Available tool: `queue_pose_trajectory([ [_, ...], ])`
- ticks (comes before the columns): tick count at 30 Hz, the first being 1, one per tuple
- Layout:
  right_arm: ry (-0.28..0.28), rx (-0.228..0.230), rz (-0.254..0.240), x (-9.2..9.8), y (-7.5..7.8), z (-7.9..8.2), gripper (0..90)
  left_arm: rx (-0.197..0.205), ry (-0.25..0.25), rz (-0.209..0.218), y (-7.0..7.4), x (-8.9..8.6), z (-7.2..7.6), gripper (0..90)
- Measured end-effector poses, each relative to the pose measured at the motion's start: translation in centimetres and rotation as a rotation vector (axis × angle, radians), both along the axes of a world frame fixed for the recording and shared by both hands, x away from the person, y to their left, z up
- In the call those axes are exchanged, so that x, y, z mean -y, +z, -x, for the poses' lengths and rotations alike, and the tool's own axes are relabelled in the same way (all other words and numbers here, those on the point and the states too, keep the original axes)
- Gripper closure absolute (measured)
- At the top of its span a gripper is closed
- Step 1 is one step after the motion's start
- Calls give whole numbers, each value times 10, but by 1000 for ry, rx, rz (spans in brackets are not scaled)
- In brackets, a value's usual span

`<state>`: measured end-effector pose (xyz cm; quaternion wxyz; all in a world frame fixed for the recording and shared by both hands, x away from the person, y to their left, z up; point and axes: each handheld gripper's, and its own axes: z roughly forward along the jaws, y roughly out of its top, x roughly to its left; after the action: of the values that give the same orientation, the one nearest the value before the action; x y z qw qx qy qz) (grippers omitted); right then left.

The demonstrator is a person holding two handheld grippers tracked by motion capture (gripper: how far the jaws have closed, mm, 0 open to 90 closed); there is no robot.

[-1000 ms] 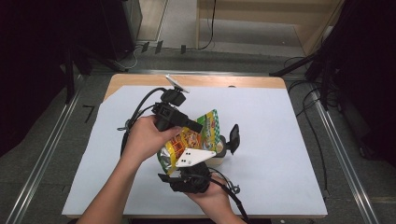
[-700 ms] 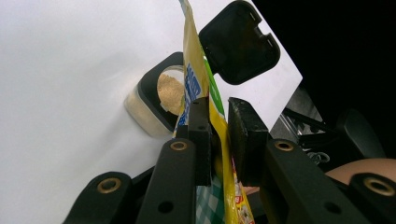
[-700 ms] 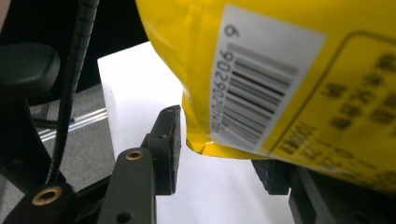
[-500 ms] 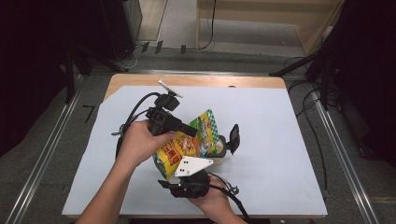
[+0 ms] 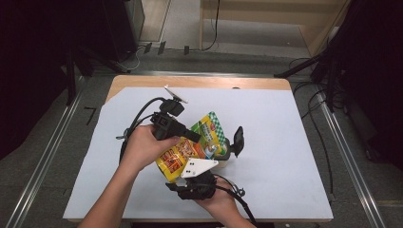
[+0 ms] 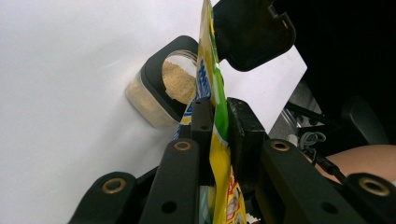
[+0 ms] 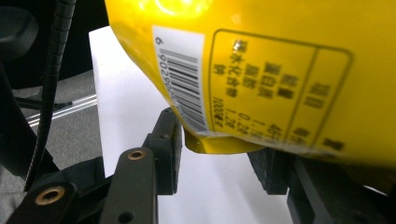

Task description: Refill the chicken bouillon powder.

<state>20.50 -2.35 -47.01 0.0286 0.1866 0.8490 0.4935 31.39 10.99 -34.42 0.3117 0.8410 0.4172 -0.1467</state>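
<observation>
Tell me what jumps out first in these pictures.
A bright yellow pouch held over the middle of the white table, pinched by the left gripper and gripped at its bottom by the right gripper. Under its top edge stands an open jar of tan powder, black lid flipped up.

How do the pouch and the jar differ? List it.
1. The pouch is a flat, yellow, printed foil bag; the jar is a clear, rigid container with a black lid.
2. The pouch is held off the table by both grippers; the jar stands on the white sheet.
3. The jar's lid is flipped open, showing tan powder.
</observation>
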Motion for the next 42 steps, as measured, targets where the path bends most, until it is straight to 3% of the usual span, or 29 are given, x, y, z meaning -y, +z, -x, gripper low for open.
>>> queue_pose_trajectory([
  [6,2,2,16,-1,-1,-1,587,43,-27,7,-1,-1,4,833],
  [16,5,-10,40,0,-8,-5,584,15,-24,34,-7,-8,0,843],
  [23,-5,-12,57,2,-11,-7,590,19,-32,34,-8,-8,-1,855],
  [30,-14,-26,52,4,-13,-10,582,58,-67,43,-6,-13,3,870],
  [38,-24,-14,43,6,-12,-12,565,59,-83,71,-2,-27,4,882],
  [42,-34,-16,42,6,-12,-14,557,65,-67,78,-1,-35,3,889],
])
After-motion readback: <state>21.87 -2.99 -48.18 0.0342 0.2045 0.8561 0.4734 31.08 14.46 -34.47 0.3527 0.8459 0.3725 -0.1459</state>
